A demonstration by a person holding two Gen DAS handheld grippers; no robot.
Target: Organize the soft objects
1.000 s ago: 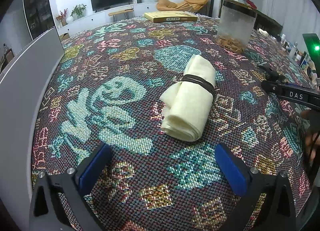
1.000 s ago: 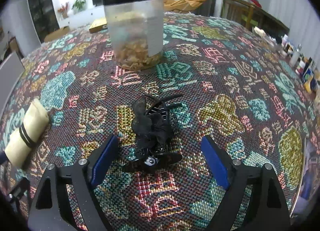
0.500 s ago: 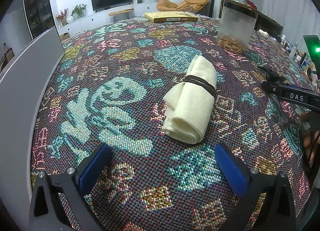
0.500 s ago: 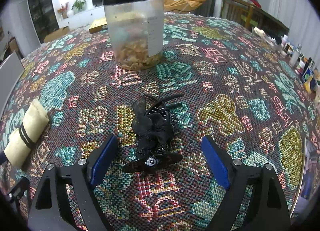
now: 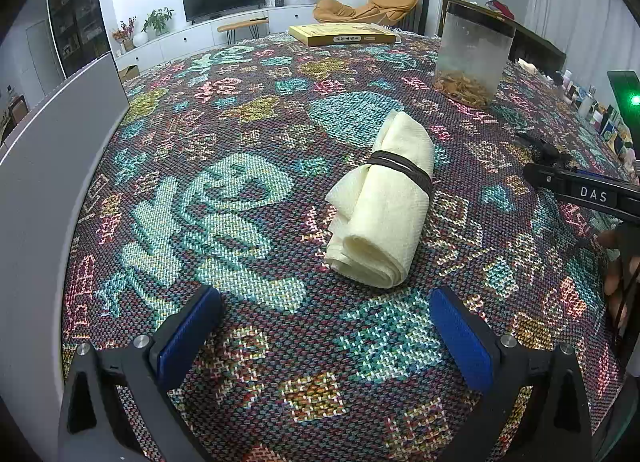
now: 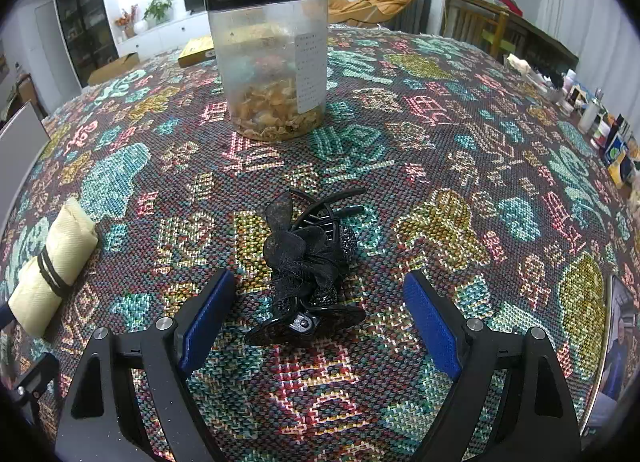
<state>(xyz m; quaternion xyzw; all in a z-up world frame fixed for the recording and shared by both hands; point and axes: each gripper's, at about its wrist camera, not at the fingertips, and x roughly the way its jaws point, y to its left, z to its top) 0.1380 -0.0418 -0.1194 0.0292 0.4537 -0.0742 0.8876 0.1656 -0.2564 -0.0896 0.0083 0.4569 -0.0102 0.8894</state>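
A cream rolled cloth (image 5: 384,206) bound by a dark band lies on the patterned tablecloth (image 5: 240,202), just beyond my left gripper (image 5: 324,326), which stands open with nothing between its blue pads. In the right wrist view, a black hair claw clip with a fabric bow (image 6: 308,266) lies between and slightly ahead of the fingers of my right gripper (image 6: 320,314), open and not touching it. The same rolled cloth (image 6: 52,266) shows at the far left there. The right gripper's body (image 5: 584,192) appears at the right edge of the left wrist view.
A clear plastic jar with a black lid (image 6: 272,62), holding dried flakes, stands behind the clip. A yellow flat box (image 5: 344,33) lies at the table's far edge. A grey panel (image 5: 44,150) rises on the left. Small bottles (image 6: 592,114) crowd the right side.
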